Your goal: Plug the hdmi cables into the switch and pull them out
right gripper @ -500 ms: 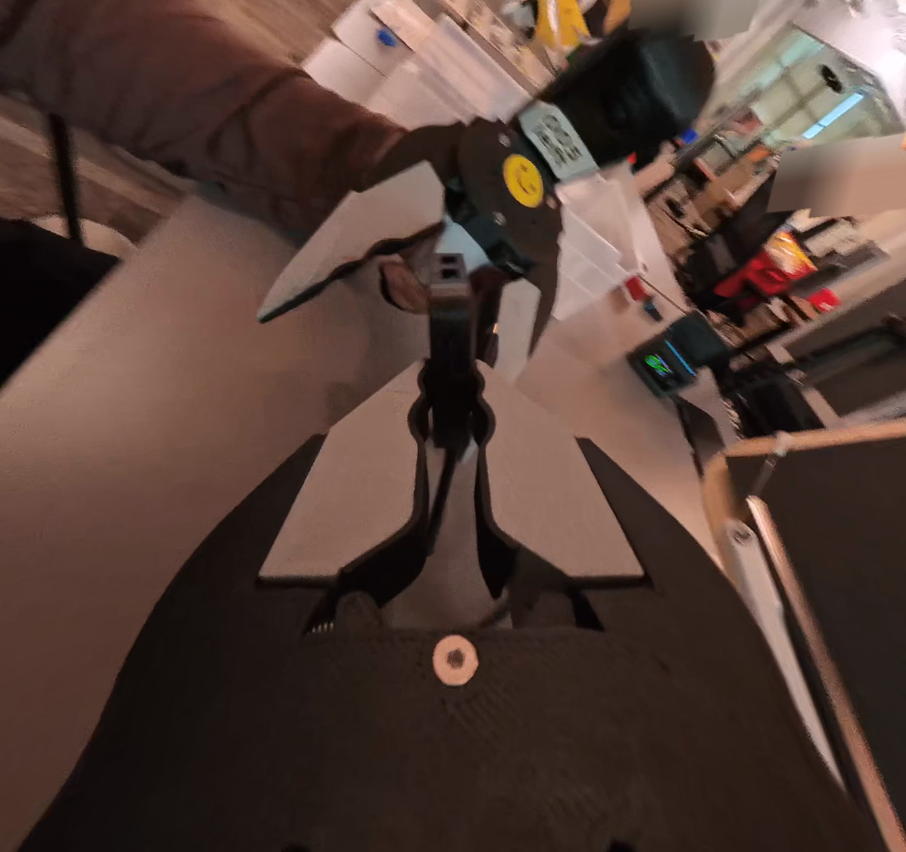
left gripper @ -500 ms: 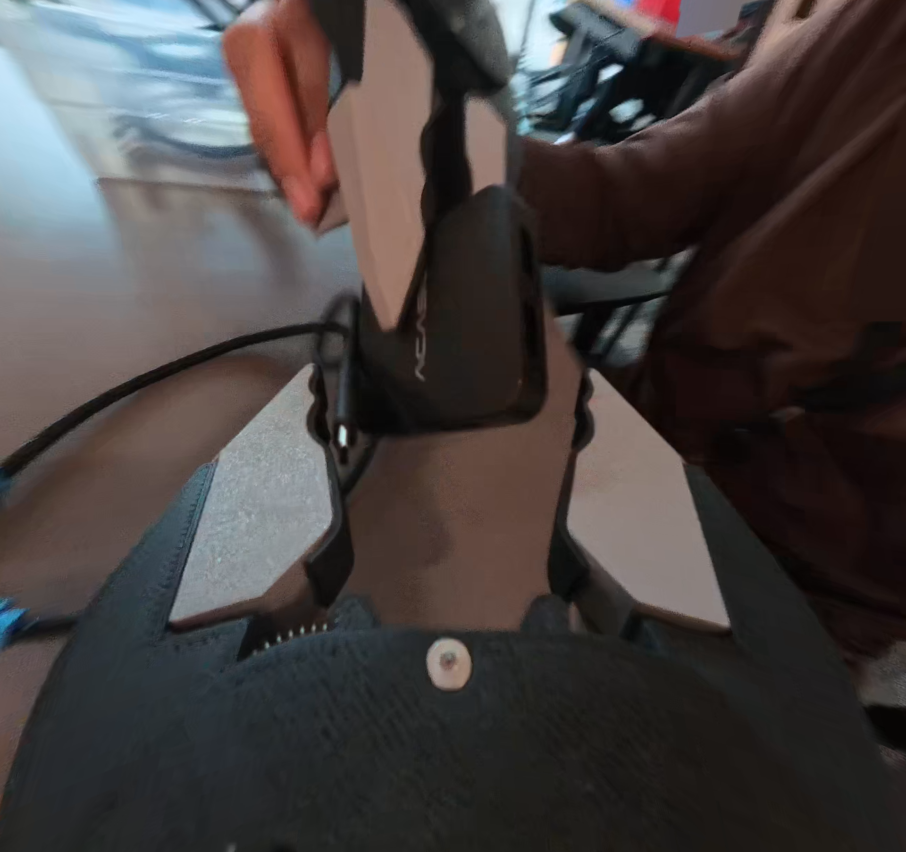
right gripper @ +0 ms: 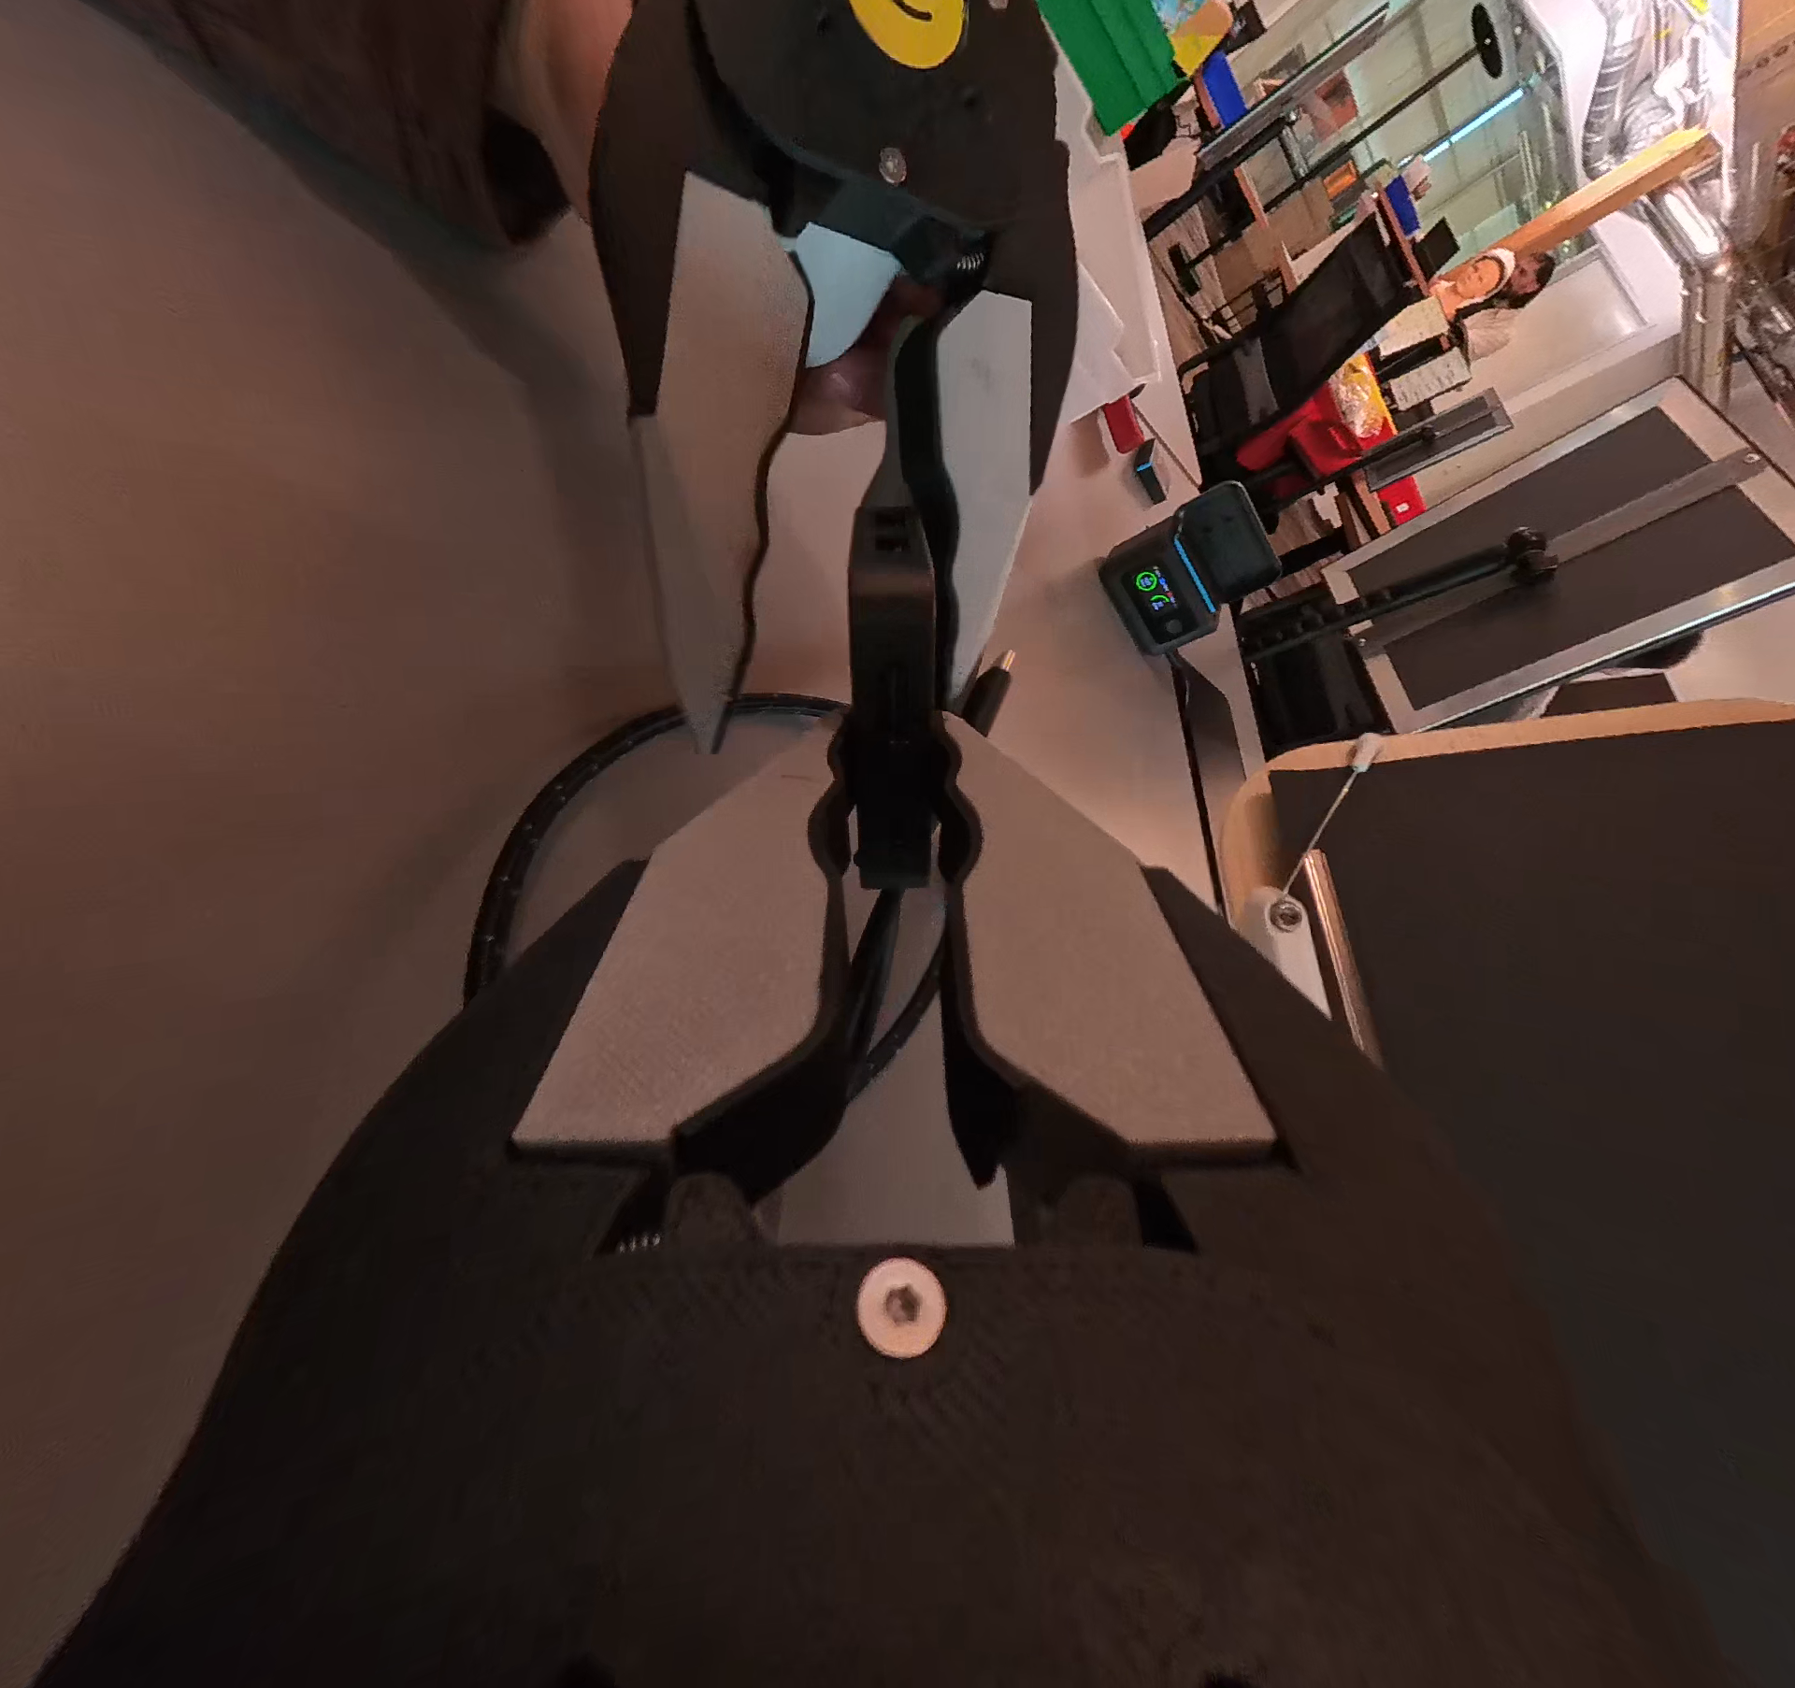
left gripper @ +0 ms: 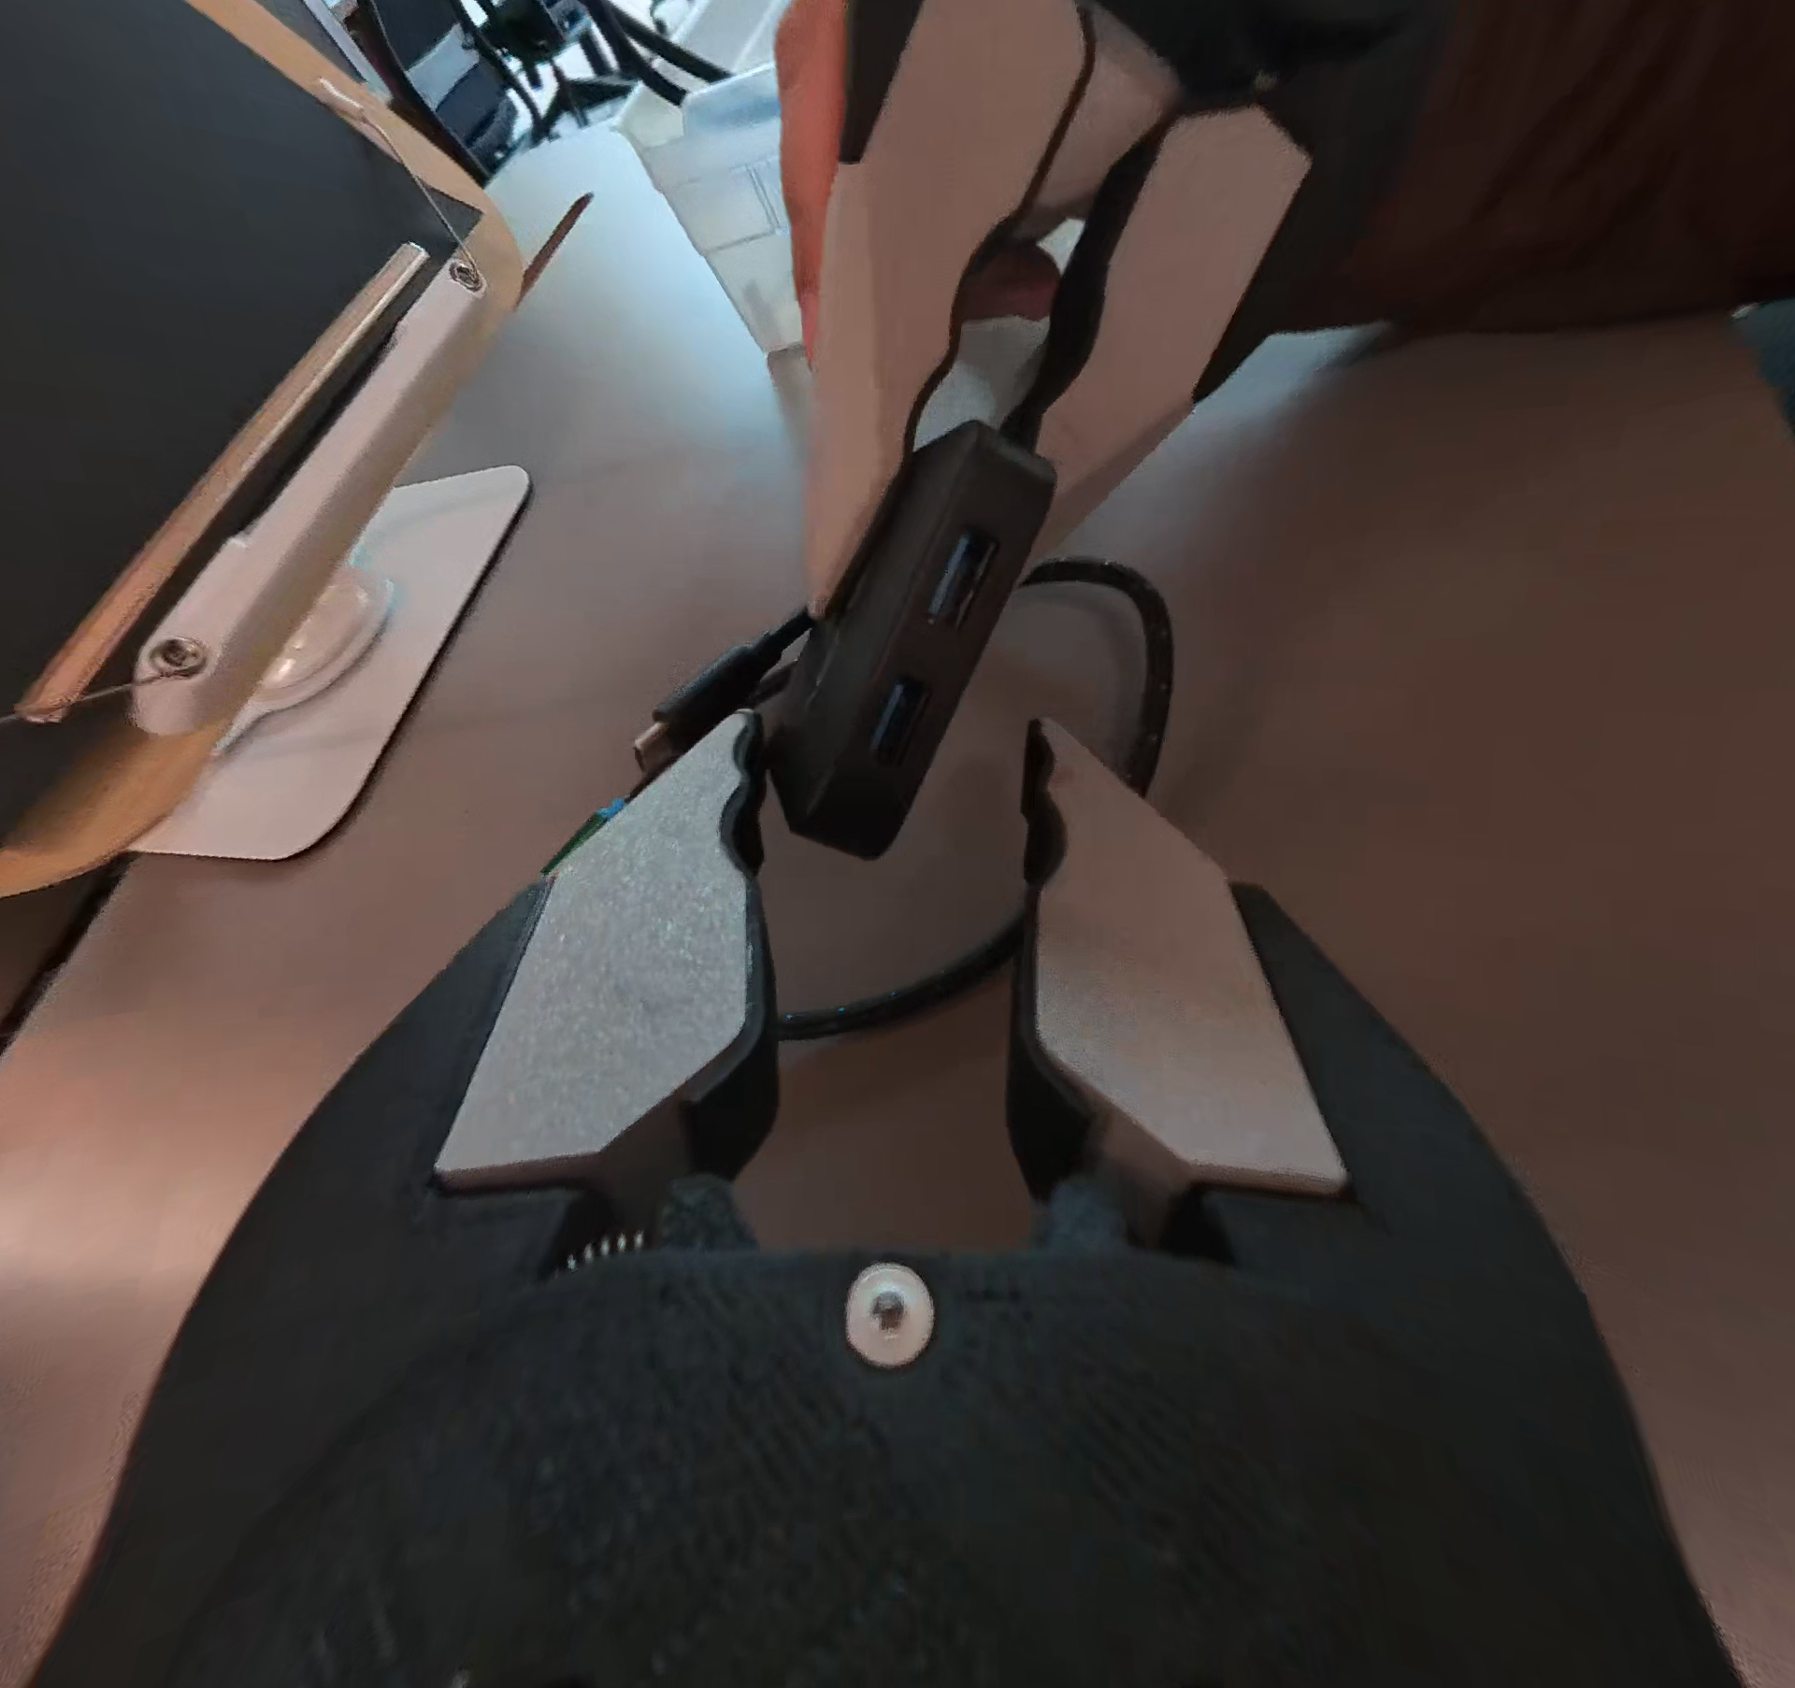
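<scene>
I am keeping the left gripper spread wide, holding nothing. The switch is hanging just ahead of its tips, inside the gap but off centre. The switch's near end is sitting close against my left-hand finger; I cannot tell whether they are touching. A clear space is showing between the switch and the right-hand finger. The switch's long axis is running almost straight away from this gripper, tilting up and a little to the right, with its two side ports facing the right-hand finger. A short loose connector is trailing off just beyond the left fingertip, and the cable is looping on the table beyond the right one. Further right, the right gripper is pinching the plug tight between its tips. The switch is standing straight out in front of it, on the same line as the plug and seemingly joined to it. So both tools are facing each other along one axis, the right one carrying everything. As I judge it, the pull-out is depending on the left gripper closing squarely across the switch's near end, after sliding slightly left so that both fingers are meeting it together. Otherwise the switch is likely to twist as the plug comes away.
</scene>
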A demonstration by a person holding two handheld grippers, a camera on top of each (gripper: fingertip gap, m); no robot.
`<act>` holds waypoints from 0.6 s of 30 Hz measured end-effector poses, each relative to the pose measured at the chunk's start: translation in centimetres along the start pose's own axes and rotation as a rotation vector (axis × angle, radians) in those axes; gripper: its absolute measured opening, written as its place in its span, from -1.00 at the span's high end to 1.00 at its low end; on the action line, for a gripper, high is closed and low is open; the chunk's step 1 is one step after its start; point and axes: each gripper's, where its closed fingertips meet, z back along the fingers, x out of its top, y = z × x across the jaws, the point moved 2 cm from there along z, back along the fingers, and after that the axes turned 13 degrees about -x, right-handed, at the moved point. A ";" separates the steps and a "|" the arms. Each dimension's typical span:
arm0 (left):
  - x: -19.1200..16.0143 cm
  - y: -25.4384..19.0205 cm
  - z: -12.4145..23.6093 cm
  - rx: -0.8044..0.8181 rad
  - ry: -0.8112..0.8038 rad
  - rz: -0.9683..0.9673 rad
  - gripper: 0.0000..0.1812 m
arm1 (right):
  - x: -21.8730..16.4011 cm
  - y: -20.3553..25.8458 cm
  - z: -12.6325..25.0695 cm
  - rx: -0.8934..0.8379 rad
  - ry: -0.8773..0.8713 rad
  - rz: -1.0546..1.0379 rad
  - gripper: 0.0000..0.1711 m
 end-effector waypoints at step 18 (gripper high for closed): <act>-0.7 1.5 0.7 0.201 0.112 -0.154 0.84 | -2.9 0.1 -1.2 -0.010 0.089 -0.087 0.85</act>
